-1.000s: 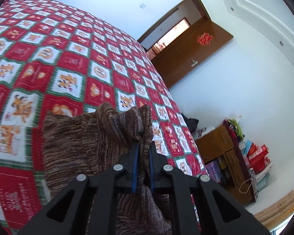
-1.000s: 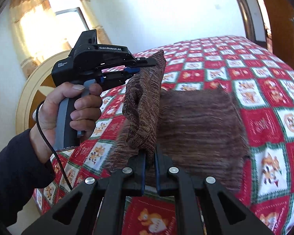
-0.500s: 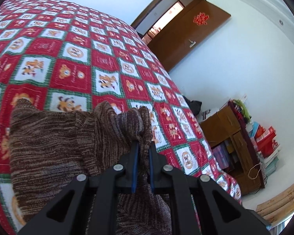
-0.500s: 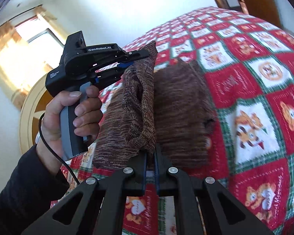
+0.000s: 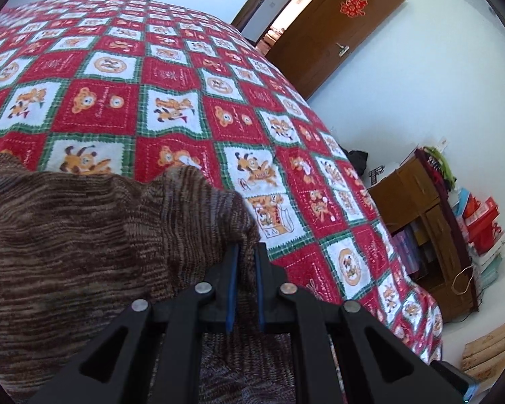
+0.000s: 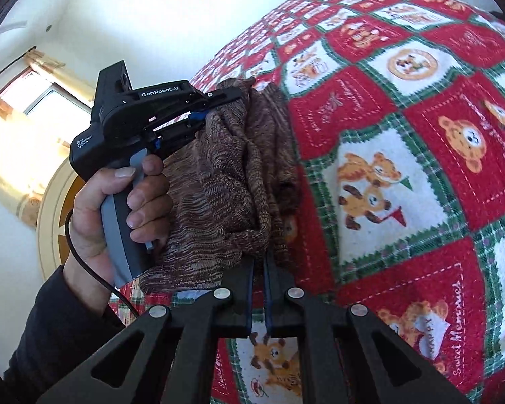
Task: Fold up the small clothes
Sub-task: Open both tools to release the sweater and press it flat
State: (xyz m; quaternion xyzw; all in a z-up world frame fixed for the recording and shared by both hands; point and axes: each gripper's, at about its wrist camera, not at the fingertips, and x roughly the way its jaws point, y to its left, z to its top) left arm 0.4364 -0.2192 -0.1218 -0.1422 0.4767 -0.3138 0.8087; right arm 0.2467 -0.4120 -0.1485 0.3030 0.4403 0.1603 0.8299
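A brown knitted garment (image 5: 84, 235) lies on the red patchwork bedspread (image 5: 171, 77), partly doubled over. My left gripper (image 5: 245, 249) is shut on one raised corner of the knit. In the right wrist view the same garment (image 6: 232, 181) hangs bunched between both tools. My right gripper (image 6: 258, 259) is shut on its lower corner. The left gripper (image 6: 242, 96) shows there too, held by a hand (image 6: 118, 208), clamping the upper corner. The folded edge sits low over the rest of the fabric.
The bed's right edge drops to the floor near a wooden cabinet (image 5: 427, 222) stacked with boxes and bags. A brown door (image 5: 333, 23) stands open beyond the bed. A window with curtains (image 6: 20, 128) and a round headboard (image 6: 54, 222) lie to the left.
Both grippers have carried the pinched edge of the knit across and lower over the garment. The right view has rolled, and the fabric has bunched closer between the two tools.
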